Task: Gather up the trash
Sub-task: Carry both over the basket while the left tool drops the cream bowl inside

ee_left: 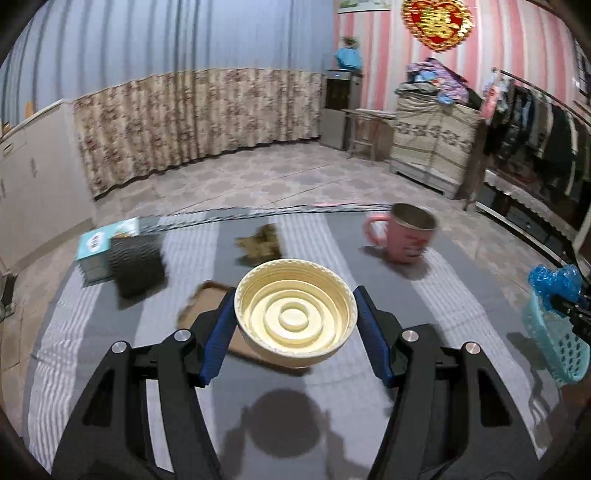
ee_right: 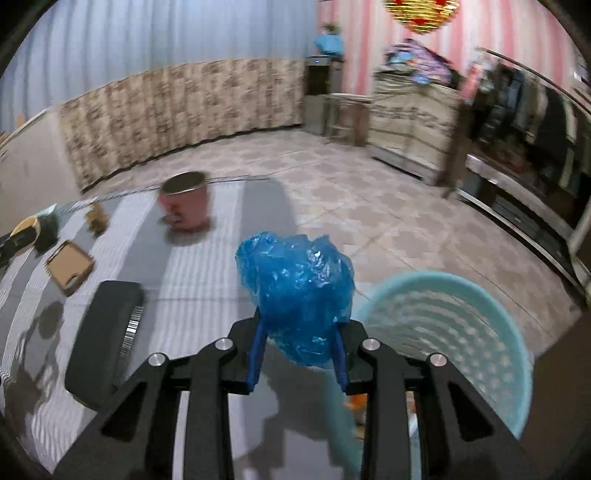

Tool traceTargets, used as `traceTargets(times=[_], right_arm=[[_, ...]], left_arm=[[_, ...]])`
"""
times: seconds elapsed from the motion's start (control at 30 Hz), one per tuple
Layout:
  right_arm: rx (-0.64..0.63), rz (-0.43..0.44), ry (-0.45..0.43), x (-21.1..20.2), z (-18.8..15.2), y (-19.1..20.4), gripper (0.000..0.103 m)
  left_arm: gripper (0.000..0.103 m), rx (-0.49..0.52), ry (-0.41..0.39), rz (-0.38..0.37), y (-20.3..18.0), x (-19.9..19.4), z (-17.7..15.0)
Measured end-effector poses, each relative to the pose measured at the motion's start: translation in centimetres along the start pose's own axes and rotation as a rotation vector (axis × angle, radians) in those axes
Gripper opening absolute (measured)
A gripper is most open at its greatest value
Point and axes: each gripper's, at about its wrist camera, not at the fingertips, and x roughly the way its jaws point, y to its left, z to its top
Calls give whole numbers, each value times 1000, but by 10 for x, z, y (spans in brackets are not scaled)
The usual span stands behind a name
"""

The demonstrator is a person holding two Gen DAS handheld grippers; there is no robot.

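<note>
We see the teal basket (ee_right: 480, 332) at the table's right edge w/ orange scraps inside, and a pink mug (ee_left: 406, 236) near the far edge. Floor beyond is open. Our left gripper (ee_left: 295, 325) clamps a cream lid (ee_left: 295, 317) above mid-table; right gripper (ee_right: 299, 354), narrow, pinches a blue plastic wad (ee_right: 295, 291) just left of the basket.

Pale patterned floor tiles (ee_left: 280, 177). Floral curtain (ee_left: 192, 122) below blue wall (ee_left: 166, 33). Pink striped wall (ee_left: 380, 55) with red ornament (ee_left: 437, 20). Clothes rack (ee_left: 535, 122) at right.
</note>
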Motion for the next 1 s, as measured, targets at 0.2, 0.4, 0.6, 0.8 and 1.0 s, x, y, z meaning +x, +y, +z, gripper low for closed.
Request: traceTargets(times=[0.2, 0.4, 0.6, 0.8, 1.0], right_arm=[[75, -167, -25, -22, -28, -71, 31], [188, -213, -30, -19, -49, -114, 31], [224, -258, -31, -13, -55, -129, 31], [276, -264, -27, -9, -61, -152, 31], [304, -272, -31, -9, -61, -153, 31]], left_arm=[[61, 70, -8, -92, -81, -4, -1], [61, 144, 6, -223, -173, -2, -20], [61, 228, 38, -342, -254, 4, -36], [61, 290, 76, -421, -313, 14, -46], [86, 316, 97, -451, -338, 20, -42]])
